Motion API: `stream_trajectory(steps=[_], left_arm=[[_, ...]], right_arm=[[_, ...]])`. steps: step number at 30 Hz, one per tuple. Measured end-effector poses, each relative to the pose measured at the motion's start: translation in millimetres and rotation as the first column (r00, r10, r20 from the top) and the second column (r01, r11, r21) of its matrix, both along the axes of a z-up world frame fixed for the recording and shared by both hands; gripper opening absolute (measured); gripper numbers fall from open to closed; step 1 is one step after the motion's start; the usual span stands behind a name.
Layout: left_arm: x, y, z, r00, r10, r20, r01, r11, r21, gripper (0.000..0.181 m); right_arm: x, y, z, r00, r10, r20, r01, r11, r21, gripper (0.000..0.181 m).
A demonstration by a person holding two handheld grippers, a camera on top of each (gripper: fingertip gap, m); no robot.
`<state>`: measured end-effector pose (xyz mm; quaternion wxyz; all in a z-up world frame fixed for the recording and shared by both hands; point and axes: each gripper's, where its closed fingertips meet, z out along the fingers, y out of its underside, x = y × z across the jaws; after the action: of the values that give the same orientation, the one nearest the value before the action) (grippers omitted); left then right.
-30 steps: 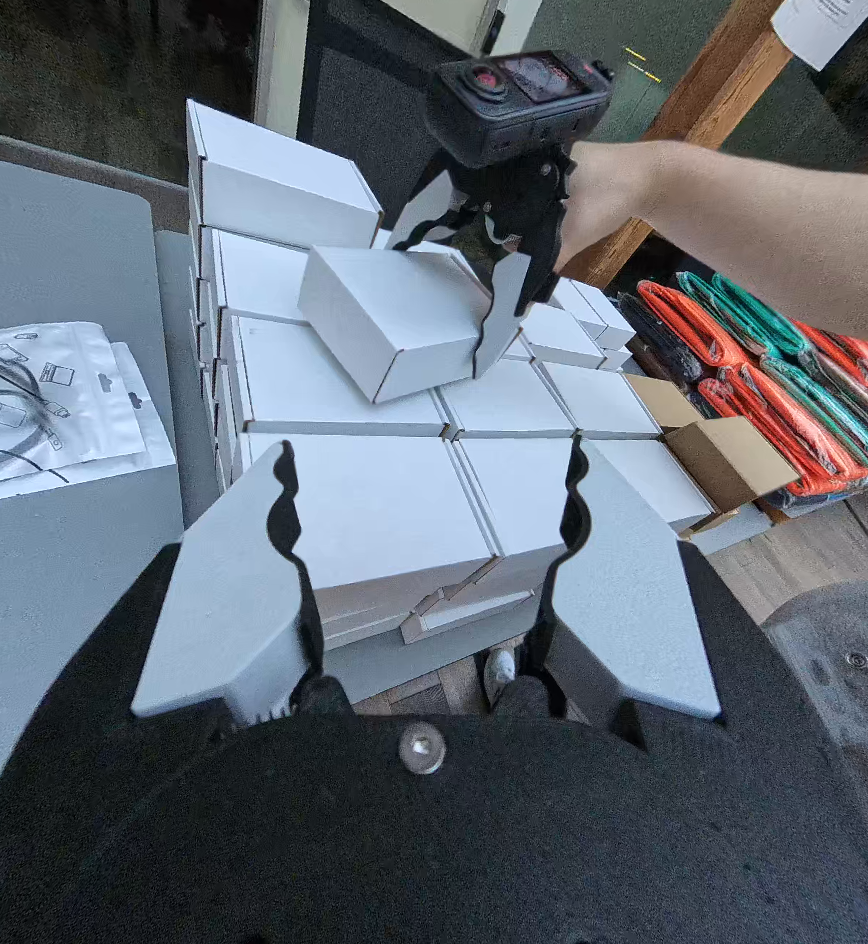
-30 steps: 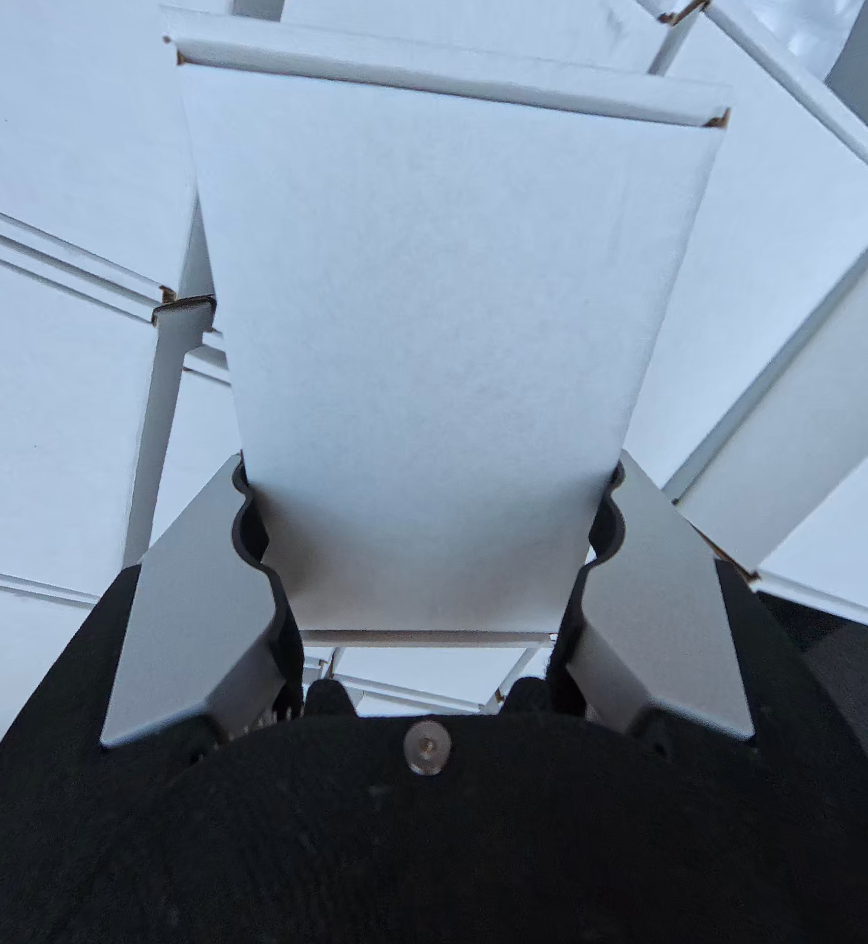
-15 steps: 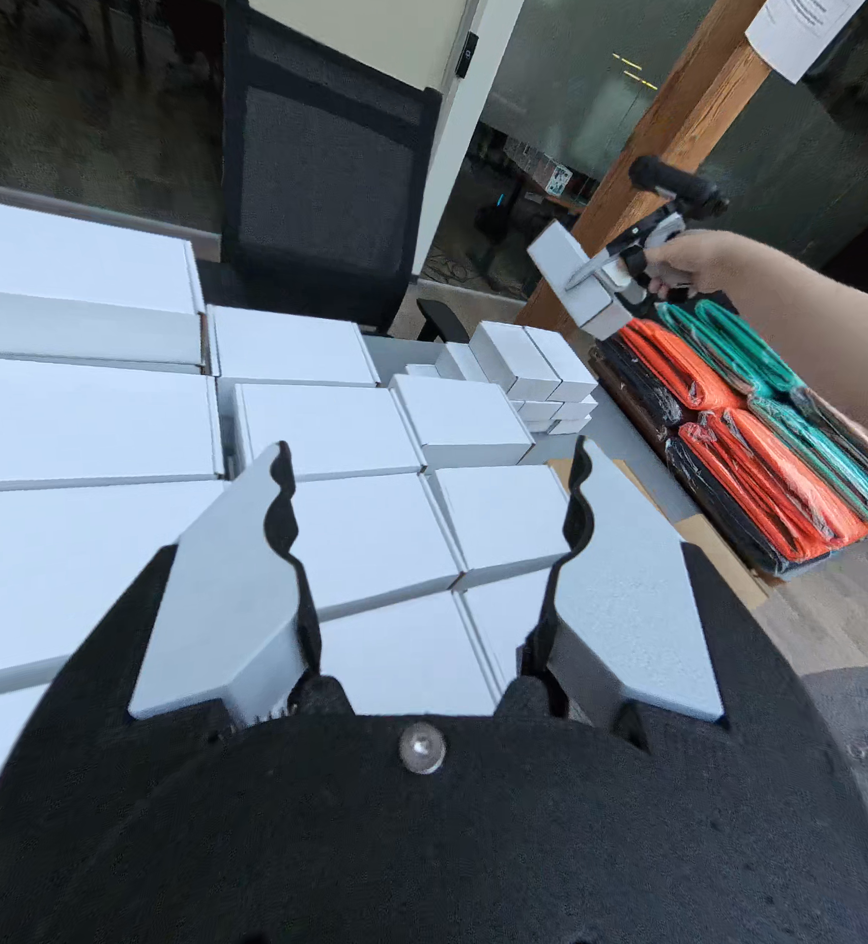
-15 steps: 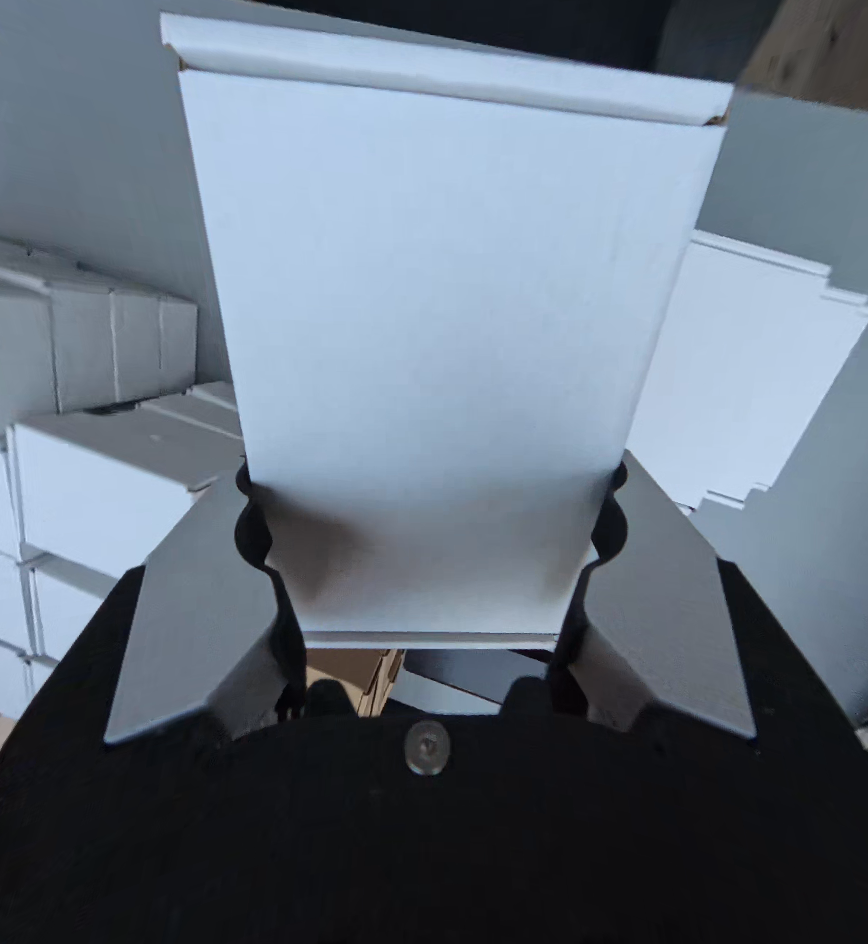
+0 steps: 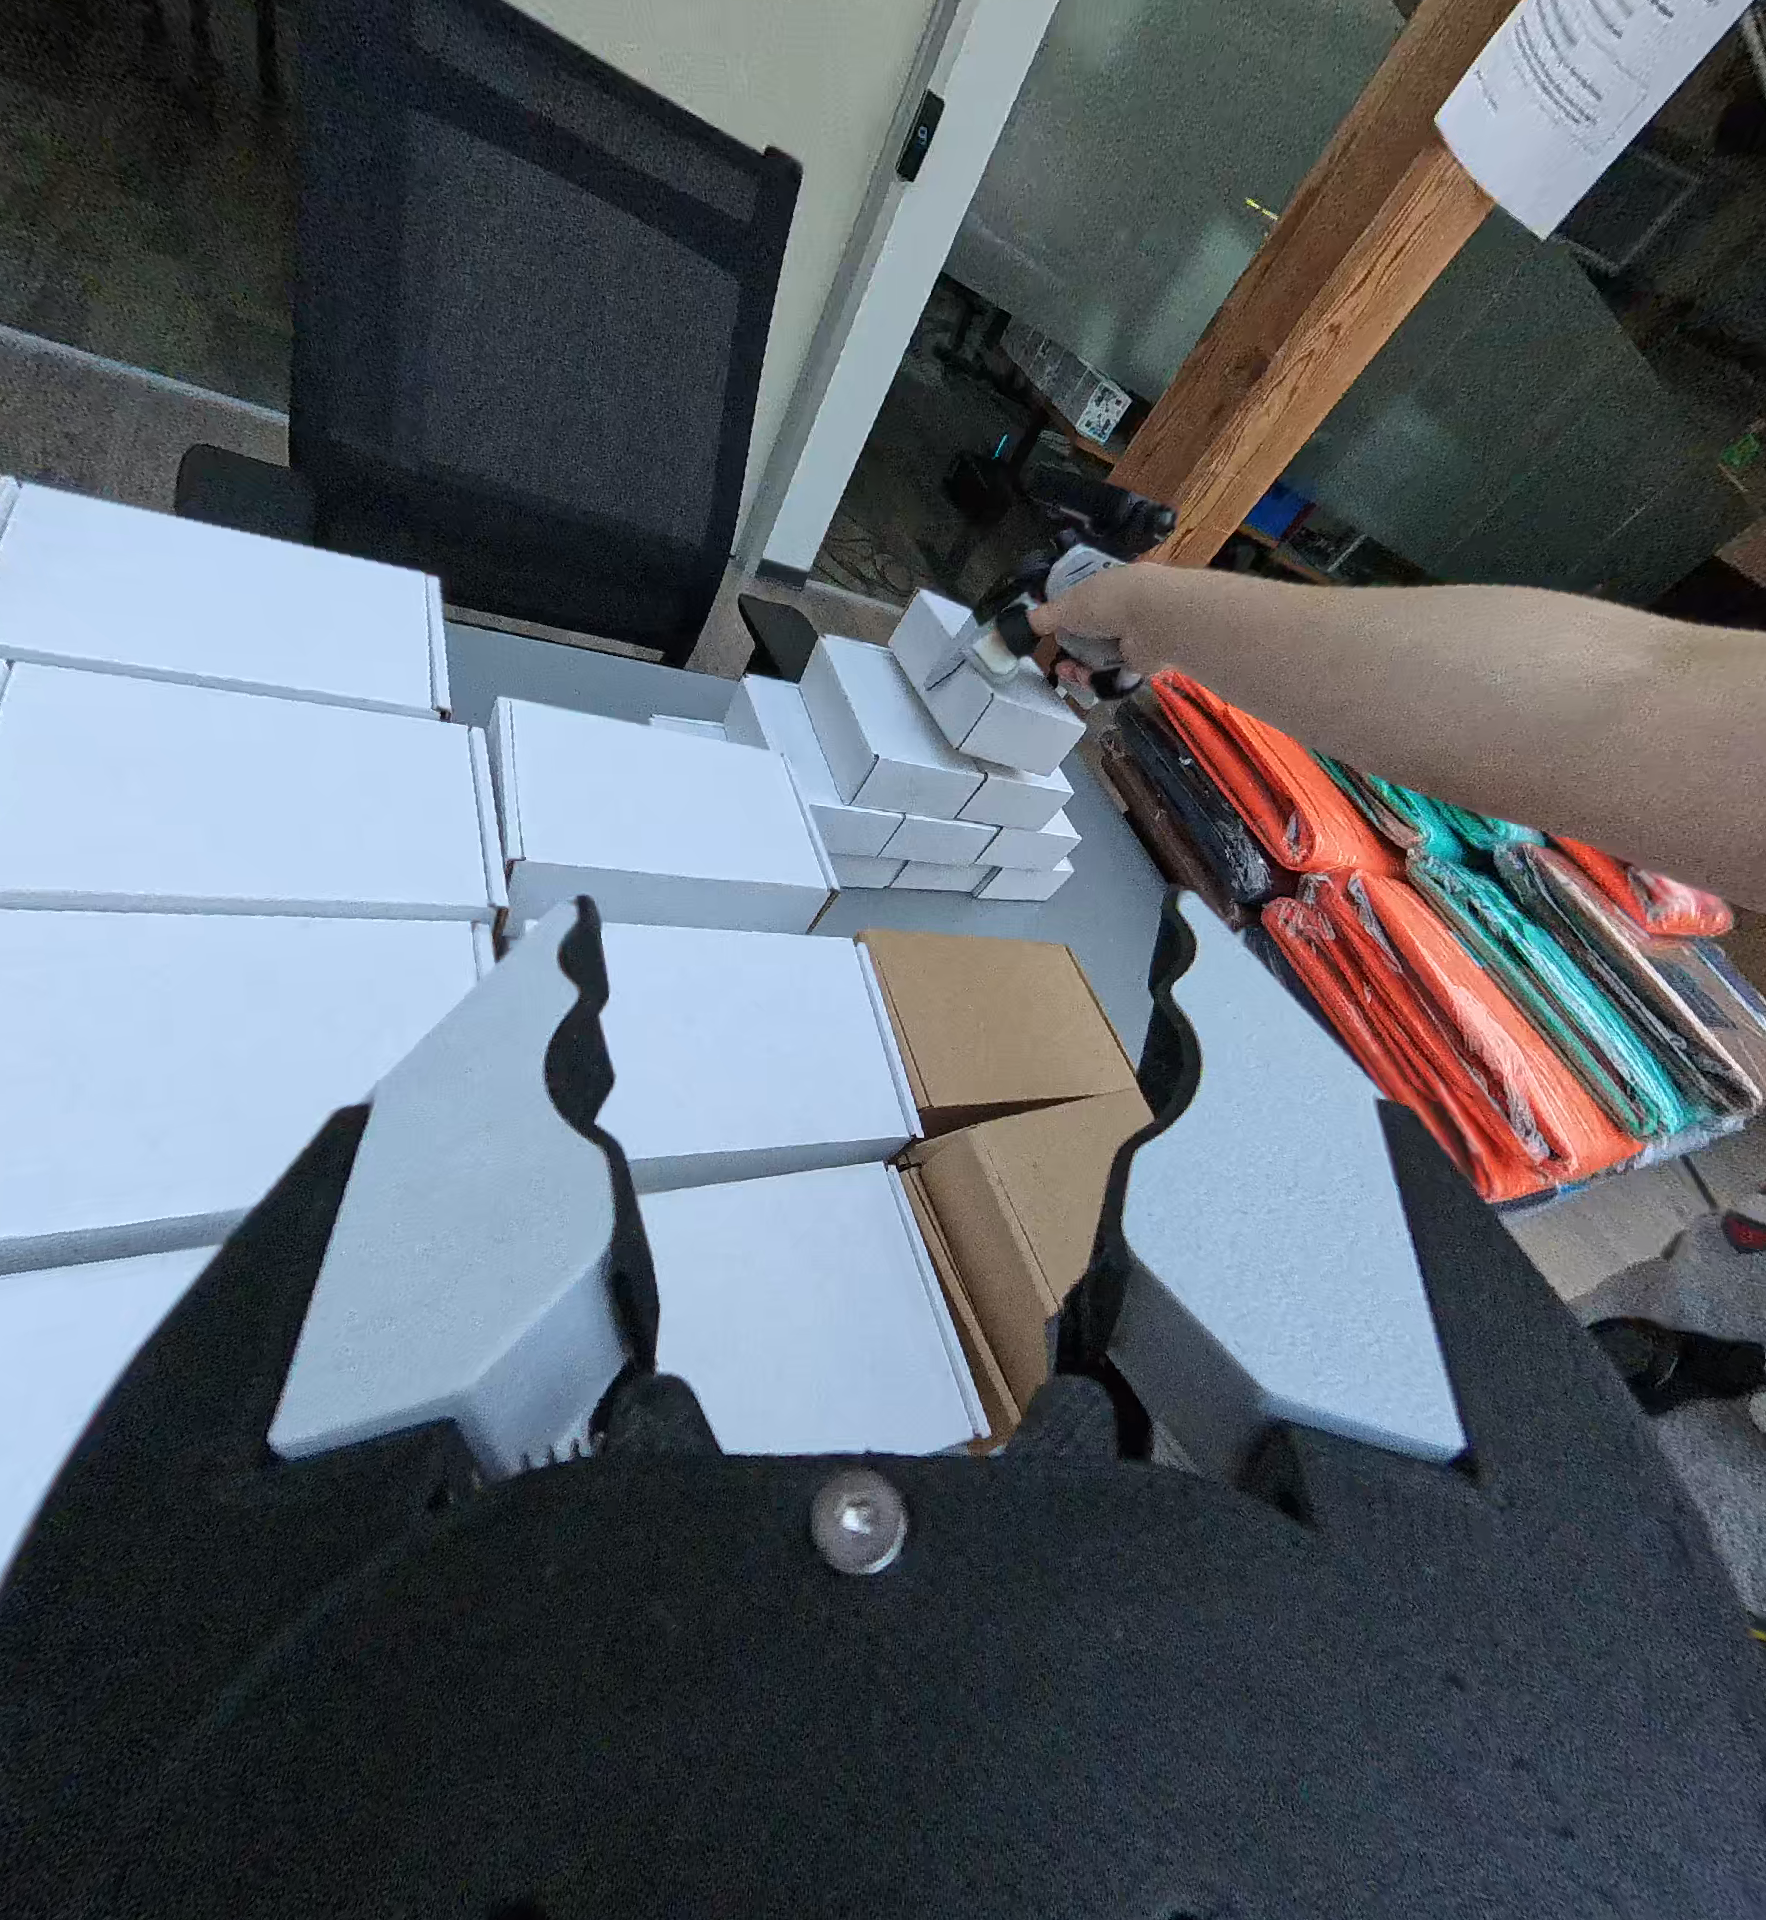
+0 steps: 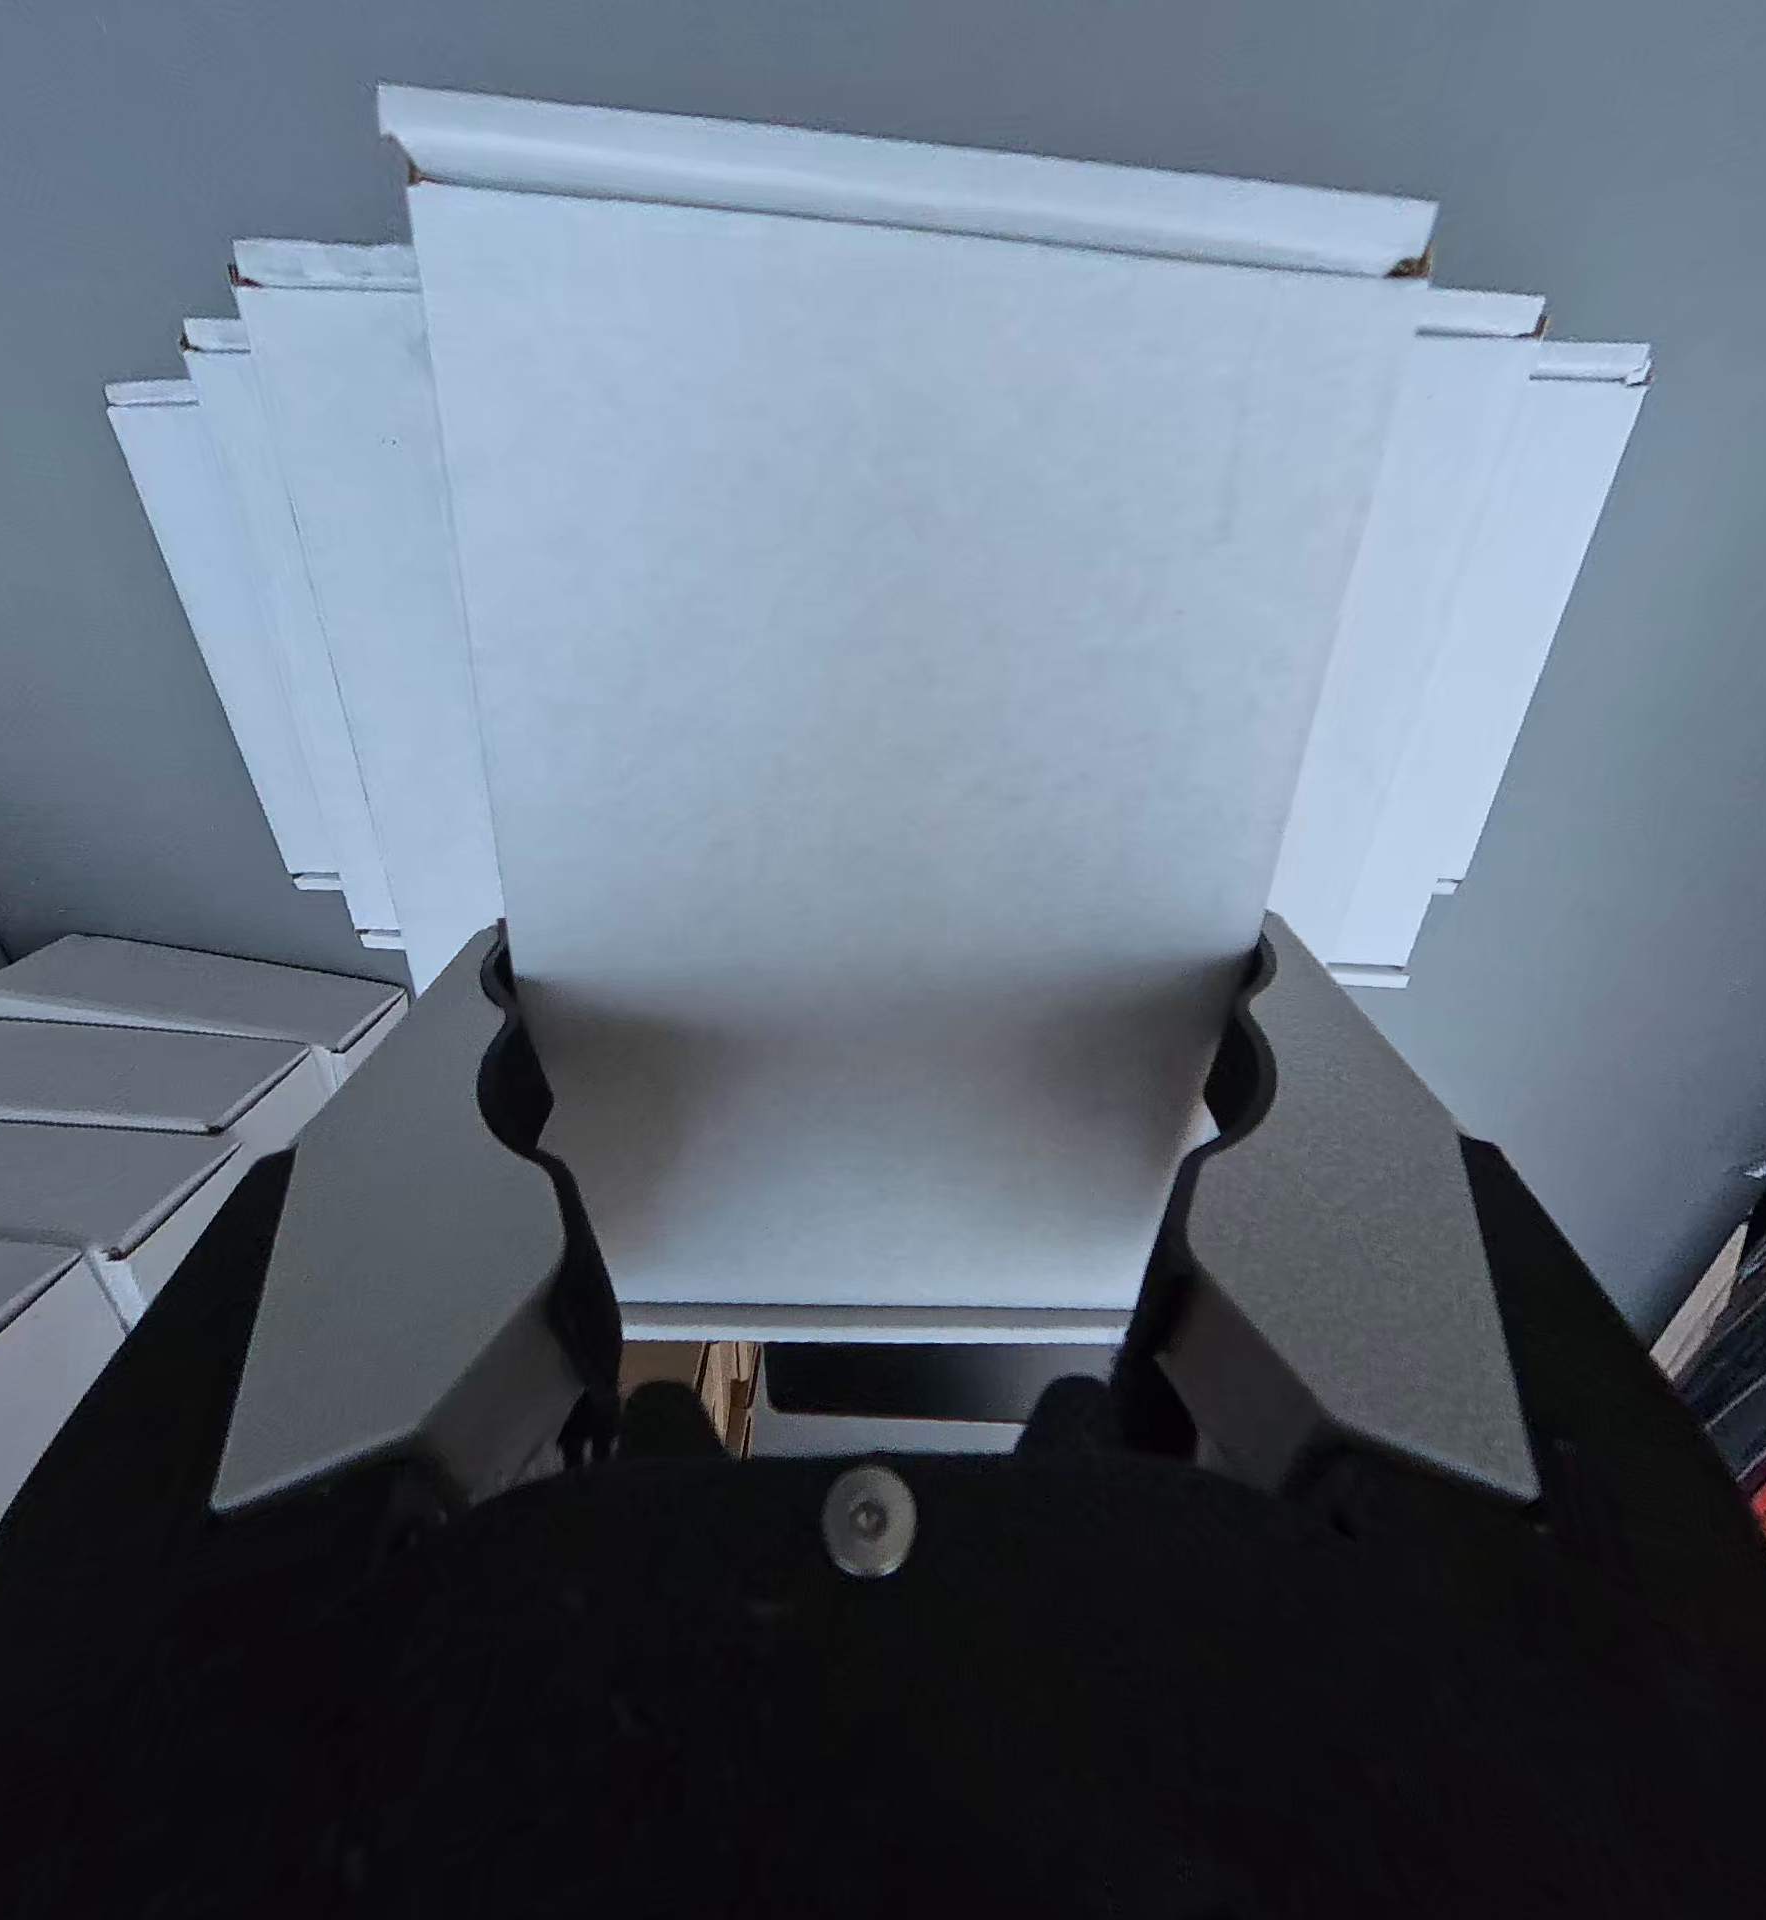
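left gripper (image 5: 874,1039): spread wide, holds nothing, hovers over flat white boxes
right gripper (image 6: 879,1023): pinching one white box (image 6: 889,665) by its two long sides; far off in left view too (image 5: 998,639), held by a bare hand (image 5: 1092,618)
held box: sits directly above a small stack of white boxes (image 6: 1461,644), about four layers show fanned out beneath it; whether it touches the top one, cannot tell
small stack, left view (image 5: 946,800): four tiers, on grey table (image 5: 1102,914) at far right end
big white boxes (image 5: 214,790): at least seven tops in view, packed edge to edge in rows under left gripper
brown boxes (image 5: 993,1023): two, just right of the white rows, beside left gripper's right finger
grey-lit boxes (image 6: 110,1081): about four, left of right gripper
orange/teal packets (image 5: 1481,935): a pile of many, count unclear, right of table
chair (image 5: 536,343): one, black mesh, behind table
wooden post (image 5: 1305,301): one, paper sheet (image 5: 1575,83) fixed on it
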<state>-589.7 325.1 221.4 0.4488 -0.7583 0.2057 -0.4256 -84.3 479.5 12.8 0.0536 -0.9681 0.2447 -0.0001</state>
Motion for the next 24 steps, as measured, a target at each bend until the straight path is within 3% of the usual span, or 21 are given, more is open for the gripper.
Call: stream_trajectory(steps=[2,6,8,10,12,13,15,17,19,22,24], left_arm=[[0.5,-1.0,9.1,1.0,-0.002,-0.005,0.002,1.0,0.019,0.104],[-1.8,-5.9,15.3,1.0,-0.03,0.003,0.03,0.999,0.012,0.103],[-14.3,-4.7,4.5,0.999,-0.023,-0.034,0.024,1.0,0.008,0.106],[-34.4,2.5,-11.1,0.999,-0.013,-0.052,0.013,1.0,-0.01,0.106],[-57.3,15.3,-23.9,1.0,-0.01,-0.022,0.009,0.998,-0.056,0.105],[-69.0,23.3,-27.2,1.0,-0.012,-0.001,0.011,0.997,-0.078,0.103],[-91.6,42.2,-27.2,1.0,-0.023,0.021,0.024,0.996,-0.083,0.102],[-114.4,62.8,-24.1,0.999,-0.054,0.0,0.054,0.997,-0.05,0.102],[-140.4,83.3,-23.0,0.995,-0.091,-0.045,0.089,0.995,-0.034,0.102],[-183.1,100.6,-11.1,0.989,-0.134,-0.057,0.132,0.991,-0.03,0.101],[-212.3,101.3,-4.0,0.989,-0.135,-0.057,0.135,0.991,-0.009,0.101]], right_arm=[[0.2,5.4,-1.0,1.0,0.001,0.011,-0.001,0.999,0.039,0.131],[-4.4,5.9,2.3,0.998,0.06,0.015,-0.061,0.994,0.087,0.151],[-3.1,8.3,21.2,0.998,0.044,0.044,-0.052,0.982,0.182,0.151],[-22.3,20.2,58.9,0.99,0.09,0.106,-0.12,0.939,0.323,0.149],[-94.6,49.8,108.1,0.938,0.28,0.202,-0.345,0.789,0.509,0.134],[-154.3,64.4,132.0,0.872,0.425,0.242,-0.481,0.655,0.583,0.127],[-283.2,81.4,165.1,0.679,0.657,0.327,-0.672,0.378,0.636,0.128],[-398.0,98.6,178.6,0.502,0.774,0.387,-0.766,0.189,0.615,0.146],[-495.3,125.9,175.9,0.32,0.839,0.44,-0.832,0.027,0.555,0.15],[-580.1,190.9,137.3,0.079,0.879,0.47,-0.95,-0.076,0.302,0.15],[-603.1,223.5,104.5,-0.003,0.92,0.391,-0.984,-0.071,0.16,0.151]])
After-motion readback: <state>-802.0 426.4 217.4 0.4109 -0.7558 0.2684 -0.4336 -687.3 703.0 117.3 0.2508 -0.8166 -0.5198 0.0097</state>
